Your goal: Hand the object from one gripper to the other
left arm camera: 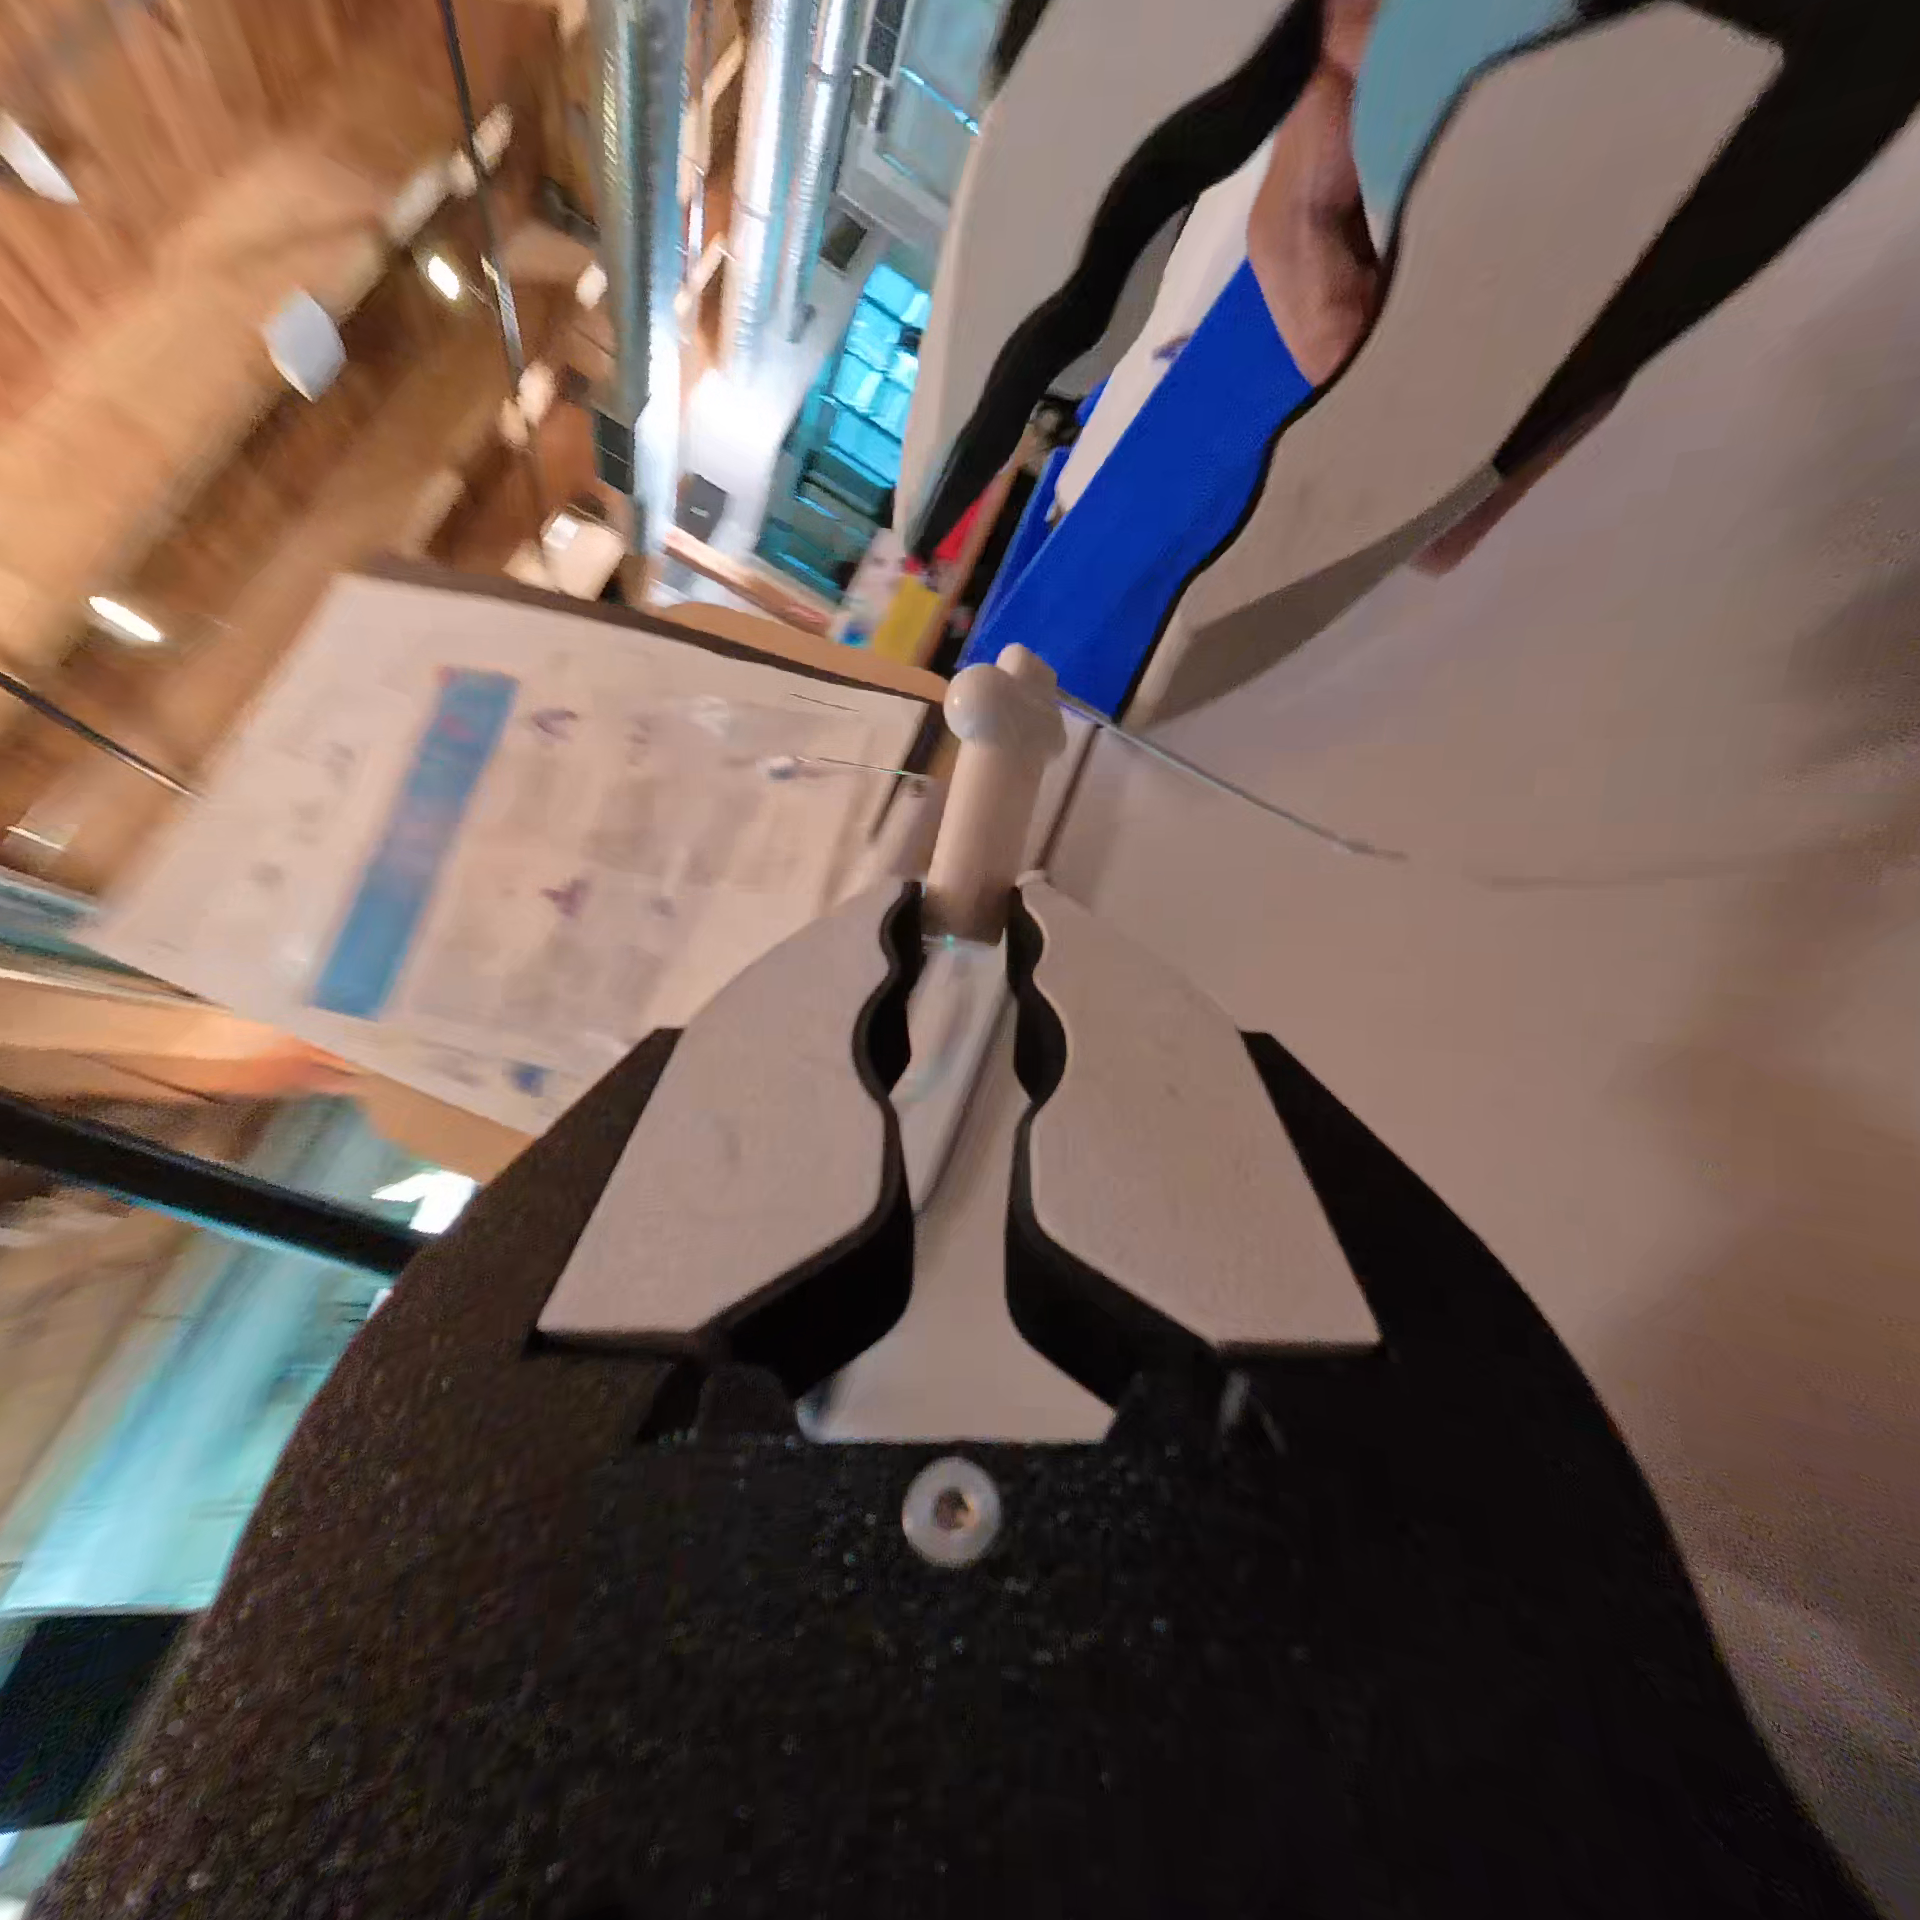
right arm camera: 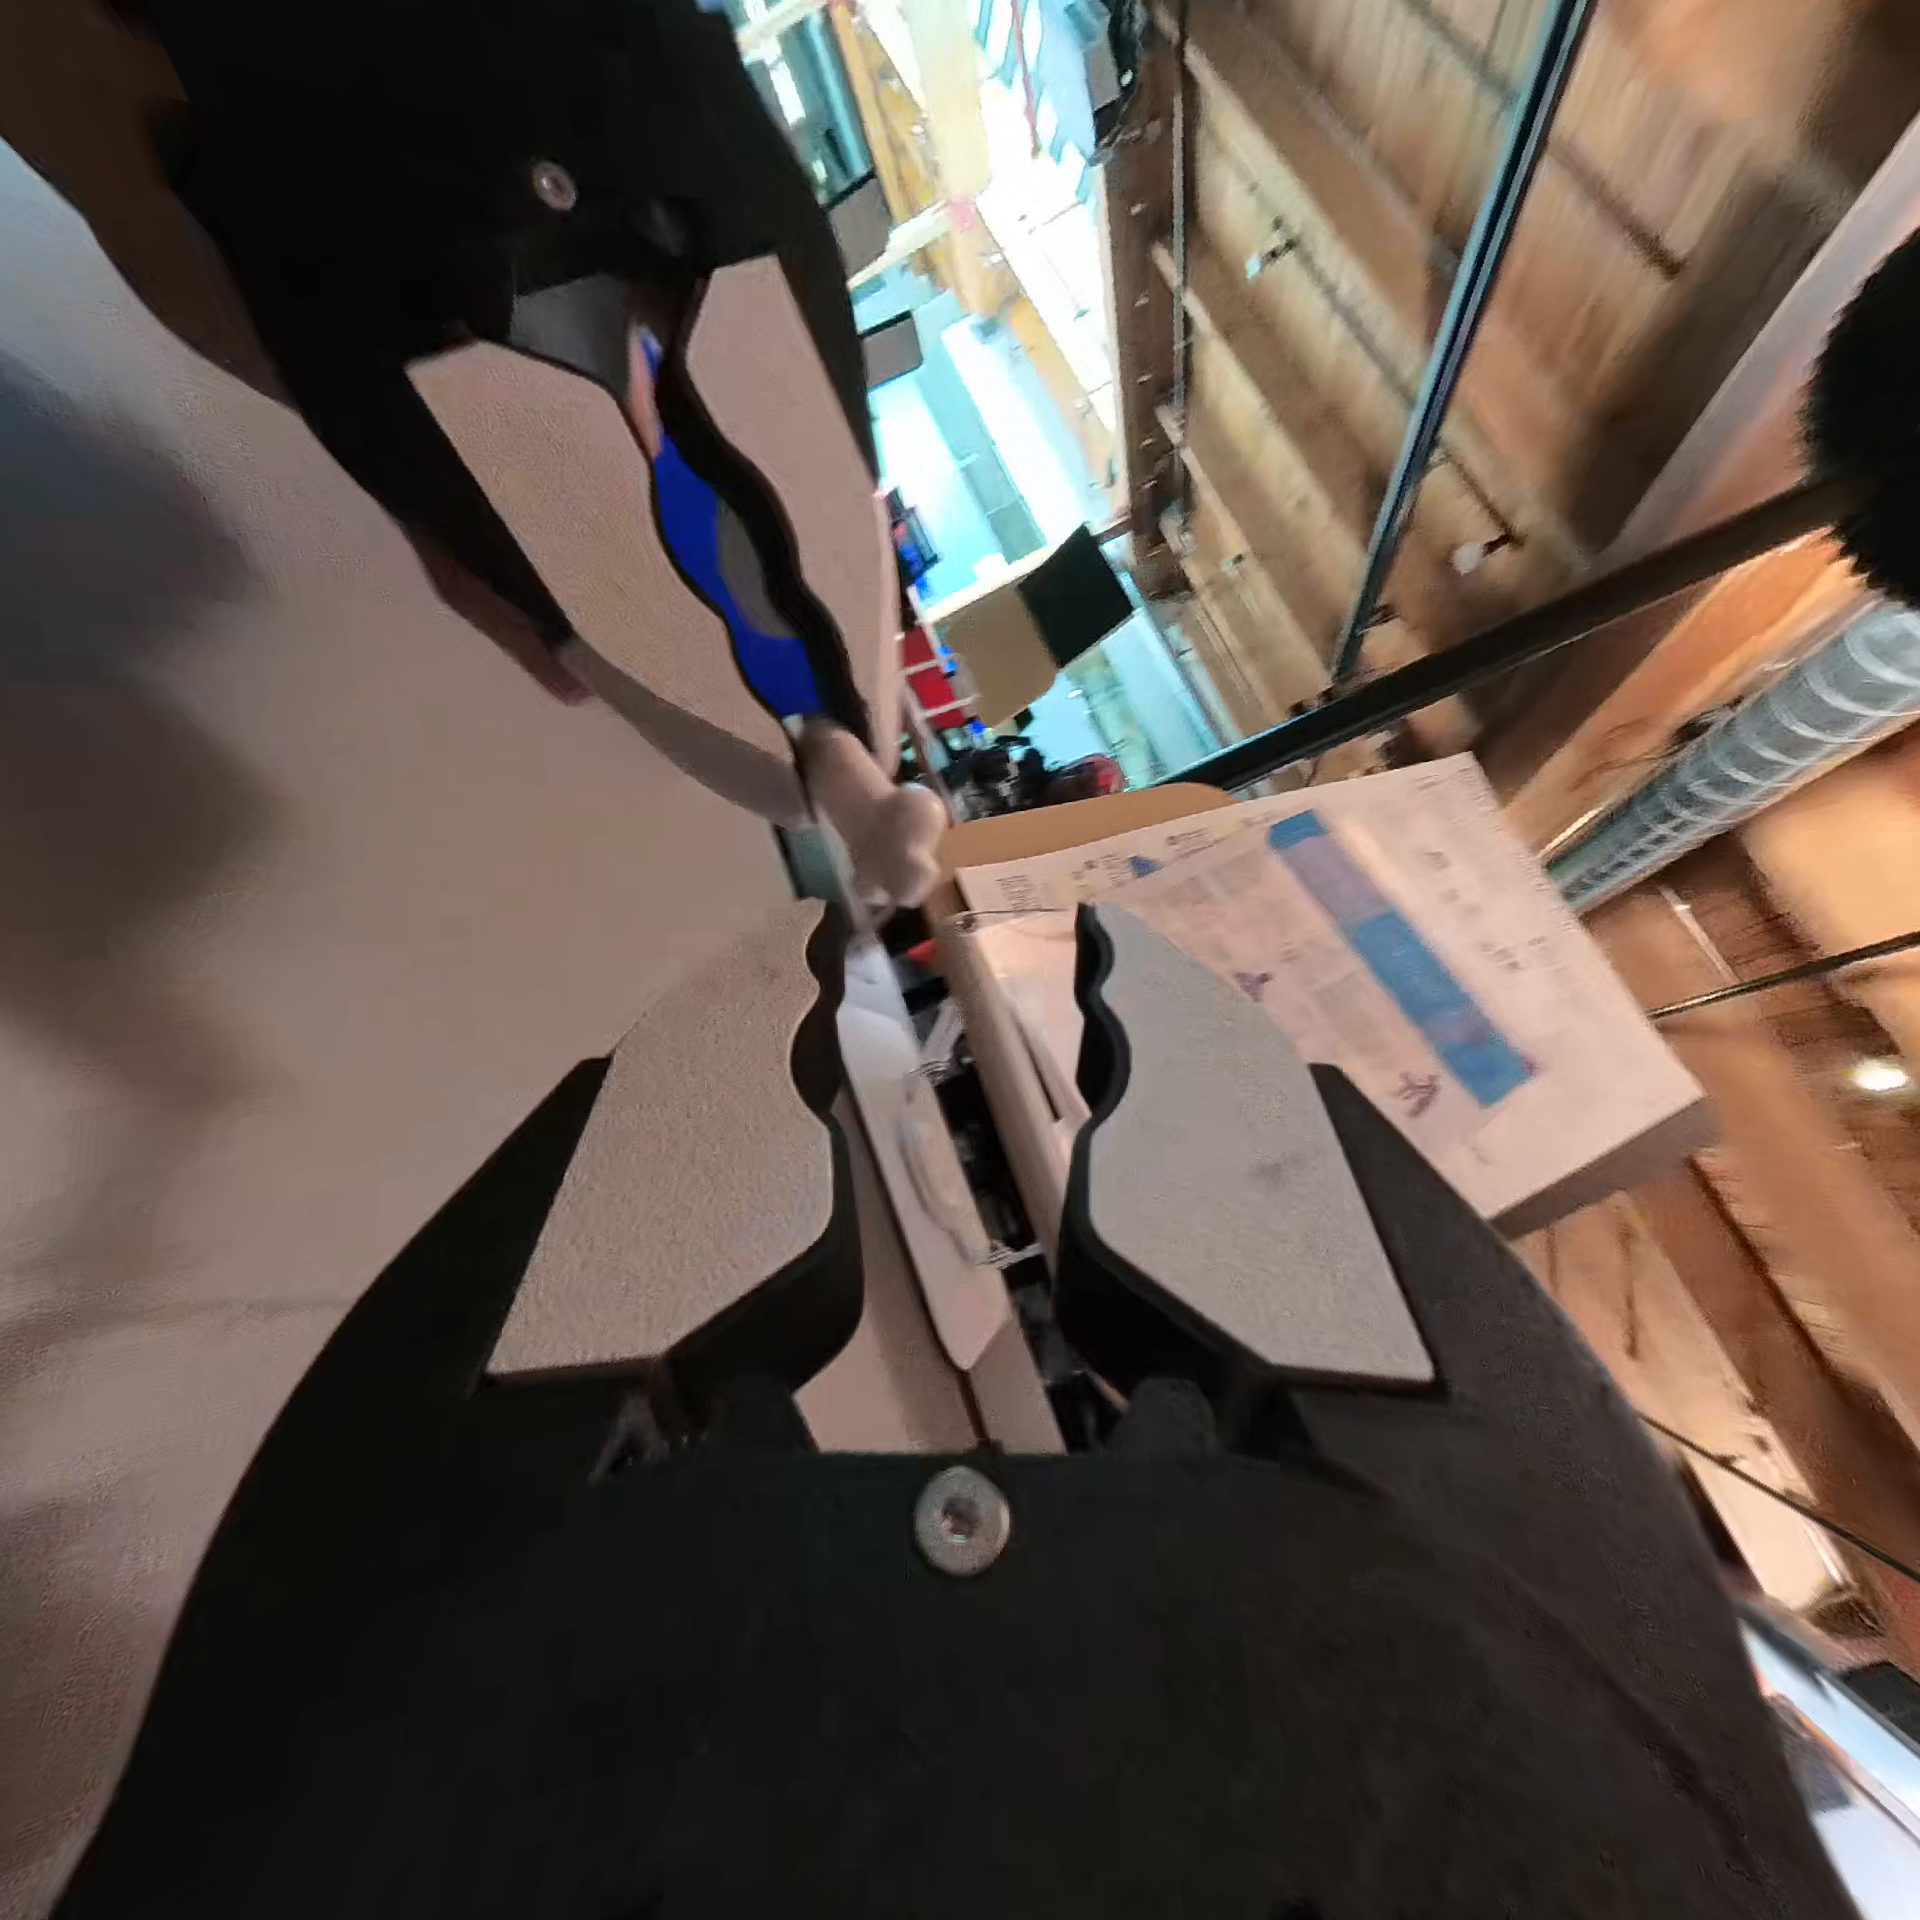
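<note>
Black textured left gripper (left arm camera: 966, 904), cream pads, pinched tight on a small cream peg-like object with a rounded knobbed head (left arm camera: 992, 769); the head pokes out past the tips. Black right gripper (right arm camera: 951, 925) spread wide, nothing between its pads. From the right wrist view the object (right arm camera: 883, 821) sits just beyond and left of the tips, not yet between them. Views blurred. Step: approach before transfer. Next: bring the right jaws around the knobbed head, close, then release the left.
</note>
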The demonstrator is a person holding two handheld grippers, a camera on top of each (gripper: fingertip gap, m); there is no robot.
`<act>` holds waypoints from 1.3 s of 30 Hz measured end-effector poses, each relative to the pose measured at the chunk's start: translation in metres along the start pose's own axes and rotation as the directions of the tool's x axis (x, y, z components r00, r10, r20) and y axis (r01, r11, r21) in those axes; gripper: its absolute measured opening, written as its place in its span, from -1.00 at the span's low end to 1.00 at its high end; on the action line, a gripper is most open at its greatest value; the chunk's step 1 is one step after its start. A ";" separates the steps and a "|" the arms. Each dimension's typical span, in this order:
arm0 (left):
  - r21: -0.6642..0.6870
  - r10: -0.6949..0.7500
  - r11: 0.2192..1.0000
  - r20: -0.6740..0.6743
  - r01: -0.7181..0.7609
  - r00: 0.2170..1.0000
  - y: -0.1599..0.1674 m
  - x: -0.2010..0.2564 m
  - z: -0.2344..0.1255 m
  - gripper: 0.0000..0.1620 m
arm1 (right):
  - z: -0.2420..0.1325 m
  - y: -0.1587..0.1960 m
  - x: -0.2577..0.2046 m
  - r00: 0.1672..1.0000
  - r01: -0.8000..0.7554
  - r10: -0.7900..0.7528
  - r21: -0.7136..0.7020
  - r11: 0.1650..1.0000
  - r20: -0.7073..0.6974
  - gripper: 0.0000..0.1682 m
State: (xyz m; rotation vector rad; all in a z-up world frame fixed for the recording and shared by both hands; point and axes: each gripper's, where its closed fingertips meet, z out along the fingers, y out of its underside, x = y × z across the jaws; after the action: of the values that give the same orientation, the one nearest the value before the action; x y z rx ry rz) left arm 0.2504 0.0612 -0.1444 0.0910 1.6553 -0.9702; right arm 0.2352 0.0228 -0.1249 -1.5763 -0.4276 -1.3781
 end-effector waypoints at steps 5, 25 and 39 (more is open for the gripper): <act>0.129 -0.591 0.758 -0.277 0.639 0.757 -0.008 -0.019 -0.019 -0.81 | -0.023 0.003 0.049 0.927 -0.354 0.369 0.166 0.920 -0.066 -0.57; -0.311 -0.576 0.262 -0.810 0.914 -0.110 -0.056 0.045 -0.039 -0.81 | -0.018 -0.046 -0.006 0.433 -0.894 0.699 0.175 0.411 0.569 -0.56; 0.000 -0.768 0.493 -0.470 0.870 0.435 -0.011 0.025 0.000 -0.44 | -0.014 0.024 0.060 0.597 -0.788 0.802 0.166 0.593 -0.031 -0.72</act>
State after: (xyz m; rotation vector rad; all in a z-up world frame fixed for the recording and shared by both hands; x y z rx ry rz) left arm 0.2360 0.0442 -0.1594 -0.4535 1.9823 -2.0527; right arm 0.2635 -0.0194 -0.0821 -1.3039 0.2613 -0.6818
